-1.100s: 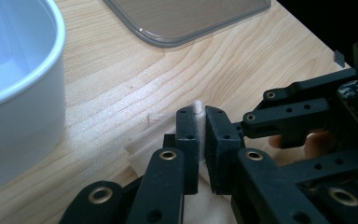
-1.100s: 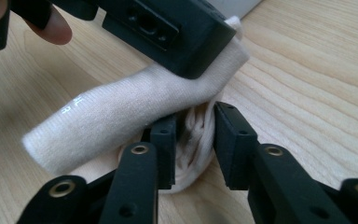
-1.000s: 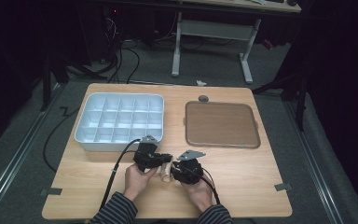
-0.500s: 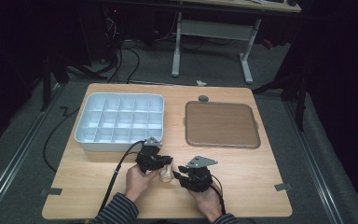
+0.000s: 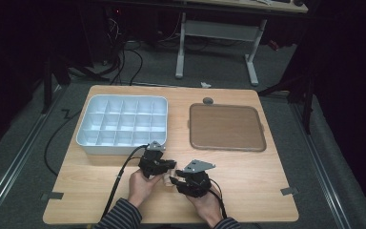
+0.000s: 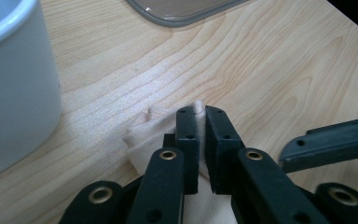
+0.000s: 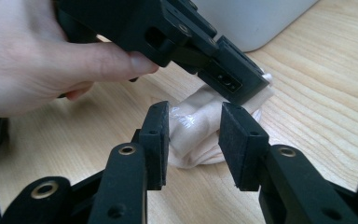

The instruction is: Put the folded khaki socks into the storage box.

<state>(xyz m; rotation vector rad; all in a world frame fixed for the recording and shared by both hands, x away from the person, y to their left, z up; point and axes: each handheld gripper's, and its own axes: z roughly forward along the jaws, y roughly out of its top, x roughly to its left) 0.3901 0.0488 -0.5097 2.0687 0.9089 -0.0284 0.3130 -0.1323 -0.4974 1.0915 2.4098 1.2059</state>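
high view: two grippers meet over a scrap of pale cloth

high view, near edge of the wooden table (image 5: 248, 186): the left gripper (image 6: 197, 122) is clenched on a fold of a small beige cloth (image 7: 205, 122), jaws pinching a raised ridge of it. the right gripper (image 7: 193, 135) stands released, jaws apart on either side of the bundle. the cloth lies on bare wood between the two tools, in front of the white compartment box (image 5: 122, 124), apart from the brown tray (image 5: 226, 127). it looks light, soft and limp, likely to sag and slip; a pinch on a folded edge seems surest. crumpled, its long axis appears to run from one gripper toward the other.
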